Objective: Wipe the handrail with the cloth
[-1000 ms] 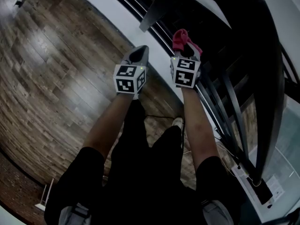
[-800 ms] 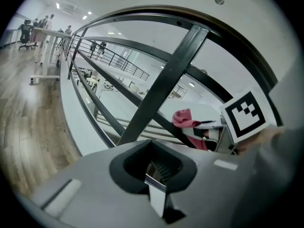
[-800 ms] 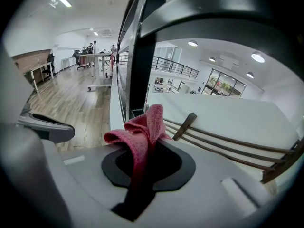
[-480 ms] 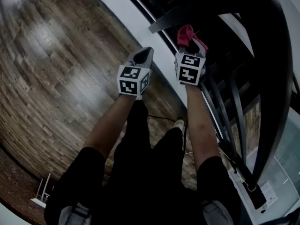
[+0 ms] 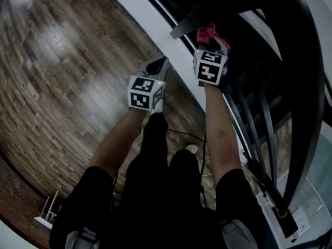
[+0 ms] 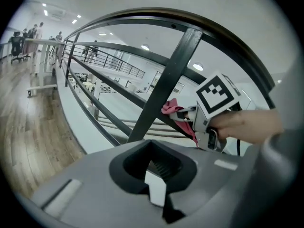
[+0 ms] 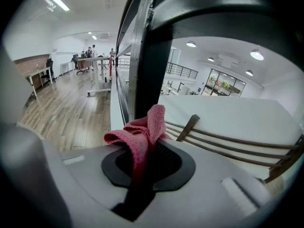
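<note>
The handrail point(image 5: 306, 82) is a dark curved rail that sweeps down the right of the head view, with a slanted dark strut point(image 5: 207, 14) below it. My right gripper point(image 5: 211, 41) is shut on a pink cloth point(image 5: 206, 33), held up against that strut. In the right gripper view the cloth point(image 7: 142, 132) bunches out of the shut jaws just before a dark post point(image 7: 152, 65). My left gripper point(image 5: 157, 66) hangs to the left over the floor, shut and holding nothing. The left gripper view shows the handrail point(image 6: 213, 30), the right gripper point(image 6: 179, 112) and the cloth point(image 6: 169, 107).
Wood floor point(image 5: 62, 77) lies far below, edged by a white ledge point(image 5: 150, 25). Dark balusters point(image 5: 259, 123) run down the right side. A cable point(image 5: 181, 135) trails on the floor by the person's legs. Desks and people point(image 7: 92, 56) stand far off.
The right gripper with the cloth has moved up and forward, closer to the slanted strut. The left gripper has dropped back slightly toward the person.
</note>
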A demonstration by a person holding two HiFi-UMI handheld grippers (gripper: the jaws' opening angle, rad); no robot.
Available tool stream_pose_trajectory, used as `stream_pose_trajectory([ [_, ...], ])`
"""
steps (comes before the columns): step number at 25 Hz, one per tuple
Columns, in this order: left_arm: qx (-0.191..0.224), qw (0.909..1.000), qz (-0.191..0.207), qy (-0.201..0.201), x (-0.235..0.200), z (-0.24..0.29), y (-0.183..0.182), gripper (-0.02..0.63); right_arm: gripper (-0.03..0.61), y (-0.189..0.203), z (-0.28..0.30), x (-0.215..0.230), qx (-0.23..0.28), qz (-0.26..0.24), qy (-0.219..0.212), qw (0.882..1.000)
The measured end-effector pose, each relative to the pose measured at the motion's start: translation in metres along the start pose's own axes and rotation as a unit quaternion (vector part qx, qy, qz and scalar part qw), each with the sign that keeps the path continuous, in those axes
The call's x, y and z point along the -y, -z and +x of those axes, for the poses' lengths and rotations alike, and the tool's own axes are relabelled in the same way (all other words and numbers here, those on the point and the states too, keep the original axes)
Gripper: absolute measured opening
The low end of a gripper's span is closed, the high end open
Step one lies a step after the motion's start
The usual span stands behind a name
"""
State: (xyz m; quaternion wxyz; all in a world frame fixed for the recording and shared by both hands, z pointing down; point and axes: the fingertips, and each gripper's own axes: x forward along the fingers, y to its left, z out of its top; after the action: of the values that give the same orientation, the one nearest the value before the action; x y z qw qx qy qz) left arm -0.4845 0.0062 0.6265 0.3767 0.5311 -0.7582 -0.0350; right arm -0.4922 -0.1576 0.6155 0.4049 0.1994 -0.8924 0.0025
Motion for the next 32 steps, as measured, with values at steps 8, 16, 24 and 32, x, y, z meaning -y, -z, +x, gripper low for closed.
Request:
stream_pose_trajectory([
  [8,0.016,0.9993,0.033,0.001,0.012,-0.026,-0.002,-0.002,0.048,-0.007,-0.096,-0.033,0.161,0.176,-0.160,0.958],
  [16,0.025,0.9874,0.087,0.130,0.140,-0.010,0.036,-0.002,0.048,0.094,-0.224,0.003,0.235,0.134,-0.156,0.950],
  [24,-0.011,0.9516,0.169,0.257,0.313,-0.010,0.111,0.000,0.048,0.223,-0.337,0.098,0.254,0.169,-0.050,0.951],
  [32,-0.073,0.8927,0.221,0.386,0.485,-0.016,0.203,-0.002,0.048,0.342,-0.448,0.179,0.251,0.227,0.093,0.936],
])
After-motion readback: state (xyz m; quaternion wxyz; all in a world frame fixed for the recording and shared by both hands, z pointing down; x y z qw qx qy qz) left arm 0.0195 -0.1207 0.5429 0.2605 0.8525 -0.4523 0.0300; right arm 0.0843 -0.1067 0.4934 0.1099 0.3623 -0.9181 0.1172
